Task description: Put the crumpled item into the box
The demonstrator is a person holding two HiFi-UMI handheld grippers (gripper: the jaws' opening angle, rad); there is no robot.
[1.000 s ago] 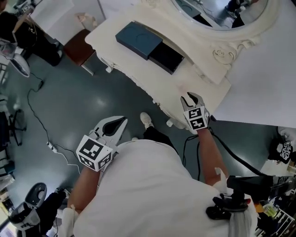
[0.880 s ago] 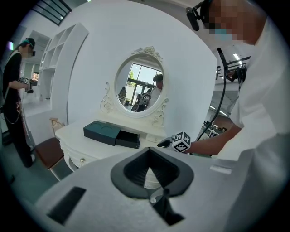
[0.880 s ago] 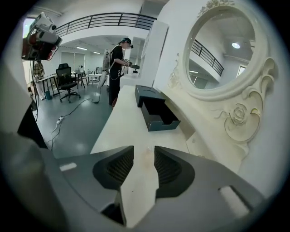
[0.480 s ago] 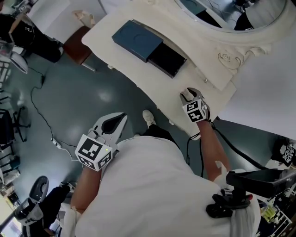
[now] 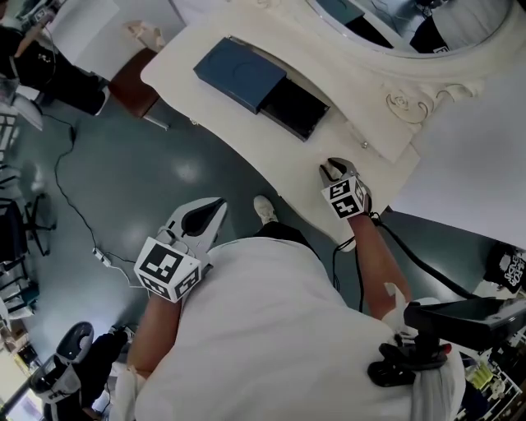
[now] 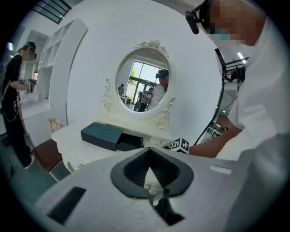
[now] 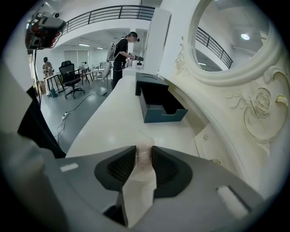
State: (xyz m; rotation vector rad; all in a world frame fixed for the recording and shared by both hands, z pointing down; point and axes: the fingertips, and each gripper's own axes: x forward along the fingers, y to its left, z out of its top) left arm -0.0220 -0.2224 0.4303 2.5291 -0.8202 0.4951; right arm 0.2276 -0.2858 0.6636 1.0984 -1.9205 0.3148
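Note:
A dark blue box (image 5: 237,71) lies on the white dressing table (image 5: 345,152), its black drawer (image 5: 293,107) pulled open towards the right. In the right gripper view the box (image 7: 158,102) stands open further along the tabletop. My right gripper (image 5: 333,170) is at the table's near edge. Its jaws are closing on a pale crumpled item (image 7: 144,153), and both pads touch it. My left gripper (image 5: 212,212) hangs over the floor, well short of the table, shut and empty, its tips (image 6: 149,159) meeting.
An oval mirror (image 5: 394,25) in an ornate white frame stands at the back of the table. A brown stool (image 5: 136,82) sits beyond the table's left end. Cables (image 5: 70,193) trail over the grey floor, and a person (image 6: 16,104) stands at the far left.
The right gripper's jaws have drawn in around the crumpled item at the table's near edge. The left gripper has hardly moved.

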